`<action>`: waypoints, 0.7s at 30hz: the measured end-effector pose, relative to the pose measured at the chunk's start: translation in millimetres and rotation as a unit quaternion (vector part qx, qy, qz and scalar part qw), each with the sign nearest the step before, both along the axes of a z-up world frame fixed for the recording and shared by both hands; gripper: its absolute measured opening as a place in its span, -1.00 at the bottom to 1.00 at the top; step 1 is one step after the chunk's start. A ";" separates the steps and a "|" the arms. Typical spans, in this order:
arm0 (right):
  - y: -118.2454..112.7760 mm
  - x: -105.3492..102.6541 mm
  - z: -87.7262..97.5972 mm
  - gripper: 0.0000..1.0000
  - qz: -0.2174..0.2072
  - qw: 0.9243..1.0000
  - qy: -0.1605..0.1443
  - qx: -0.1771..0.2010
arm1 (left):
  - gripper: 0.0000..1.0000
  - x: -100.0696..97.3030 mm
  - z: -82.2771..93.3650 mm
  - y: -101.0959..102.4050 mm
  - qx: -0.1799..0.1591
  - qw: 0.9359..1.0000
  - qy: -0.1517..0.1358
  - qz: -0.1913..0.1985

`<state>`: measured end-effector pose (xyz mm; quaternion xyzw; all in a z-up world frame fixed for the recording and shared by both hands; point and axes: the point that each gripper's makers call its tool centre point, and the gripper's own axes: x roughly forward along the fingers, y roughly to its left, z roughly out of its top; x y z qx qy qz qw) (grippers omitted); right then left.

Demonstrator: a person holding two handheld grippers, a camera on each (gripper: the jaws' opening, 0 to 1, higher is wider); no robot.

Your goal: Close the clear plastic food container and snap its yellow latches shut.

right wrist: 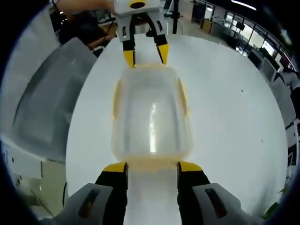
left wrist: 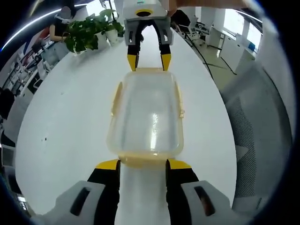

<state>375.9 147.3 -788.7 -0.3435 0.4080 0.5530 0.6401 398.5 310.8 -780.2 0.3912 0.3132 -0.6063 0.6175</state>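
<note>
Lid on, both grippers at the ends — latches look unsnapped

Clear food container [left wrist: 146, 115] sits mid white table [left wrist: 61, 126]; your left gripper [left wrist: 142, 164] and right gripper [right wrist: 152, 167] stand wide, holding nothing — press one yellow end latch [left wrist: 143, 161] unevenly and the box may skid or tip

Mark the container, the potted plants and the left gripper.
container [left wrist: 147, 117]: left gripper view, middle of its clear lid.
potted plants [left wrist: 86, 33]: left gripper view, the leaves.
left gripper [left wrist: 142, 165]: left gripper view, midway between its fingertips.

One container [left wrist: 146, 115], two grippers [left wrist: 143, 164] [right wrist: 152, 166], two potted plants [left wrist: 89, 33].
</note>
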 end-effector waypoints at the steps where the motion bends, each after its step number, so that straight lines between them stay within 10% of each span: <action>1: -0.4 -0.4 -0.7 -0.07 -0.002 1.000 0.000 0.000 | -0.25 -0.9 -0.8 -0.1 -0.001 1.000 0.001 0.000; 21: -6.1 0.1 21.8 -0.04 -0.131 0.991 0.011 0.032 | -0.14 -7.0 6.8 12.4 -0.019 0.993 0.045 0.112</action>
